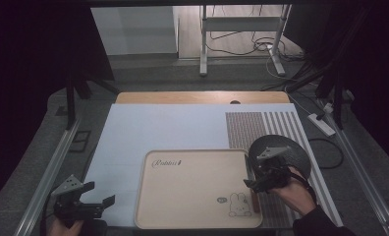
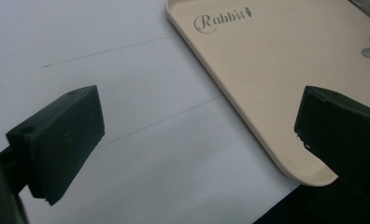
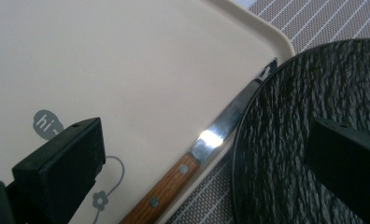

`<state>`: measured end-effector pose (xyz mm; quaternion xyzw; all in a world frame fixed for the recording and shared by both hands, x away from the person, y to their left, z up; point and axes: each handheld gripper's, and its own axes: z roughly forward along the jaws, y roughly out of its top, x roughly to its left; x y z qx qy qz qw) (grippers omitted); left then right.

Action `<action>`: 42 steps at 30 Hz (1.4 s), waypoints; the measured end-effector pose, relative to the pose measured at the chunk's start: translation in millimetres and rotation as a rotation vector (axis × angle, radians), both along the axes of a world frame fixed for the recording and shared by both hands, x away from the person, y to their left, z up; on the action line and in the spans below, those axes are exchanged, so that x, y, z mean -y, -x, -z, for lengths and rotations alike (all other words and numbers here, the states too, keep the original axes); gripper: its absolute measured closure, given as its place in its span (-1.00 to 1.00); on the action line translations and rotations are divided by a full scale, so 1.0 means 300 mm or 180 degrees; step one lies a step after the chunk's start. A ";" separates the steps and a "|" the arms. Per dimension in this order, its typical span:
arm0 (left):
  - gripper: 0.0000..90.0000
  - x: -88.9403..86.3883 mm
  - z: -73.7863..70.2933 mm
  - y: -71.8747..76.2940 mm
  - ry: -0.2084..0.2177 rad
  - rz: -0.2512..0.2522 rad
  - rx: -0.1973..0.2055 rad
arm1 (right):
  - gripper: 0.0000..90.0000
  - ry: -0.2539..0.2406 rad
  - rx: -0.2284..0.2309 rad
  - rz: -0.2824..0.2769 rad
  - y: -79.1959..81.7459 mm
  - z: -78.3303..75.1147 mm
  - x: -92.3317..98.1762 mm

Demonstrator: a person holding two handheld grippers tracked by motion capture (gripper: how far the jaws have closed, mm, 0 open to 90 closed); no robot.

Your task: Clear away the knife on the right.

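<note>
table (image 1: 202,97) — wood | on it: white sheet (image 1: 168,130), striped mat (image 1: 276,125) | tray (image 1: 192,221) on sheet

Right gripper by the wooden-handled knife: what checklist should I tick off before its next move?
1. Right gripper jaws open, nothing between them: ok.
2. Wooden-handled steel knife free of the jaws, lying along the right rim of the beige plastic tray: ok.
3. Knife clear of the black round textured plate: not ok, the blade tip runs under the plate's edge.
4. Left gripper open, apart from the tray: ok.
5. Knife fully inside the tray: cannot tell.
</note>
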<state>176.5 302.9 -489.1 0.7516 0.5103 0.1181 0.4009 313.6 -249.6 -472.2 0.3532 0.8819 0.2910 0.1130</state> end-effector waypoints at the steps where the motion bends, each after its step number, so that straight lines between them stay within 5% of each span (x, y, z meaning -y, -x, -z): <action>1: -0.96 0.000 0.000 0.000 0.0001 0.0000 0.0000 | -1.00 -0.0011 -0.0015 0.0004 0.002 0.000 0.004; 42: -0.96 -0.002 0.000 0.001 0.0015 -0.0022 0.0006 | -1.00 -0.0201 0.0150 0.0526 0.113 -0.026 0.168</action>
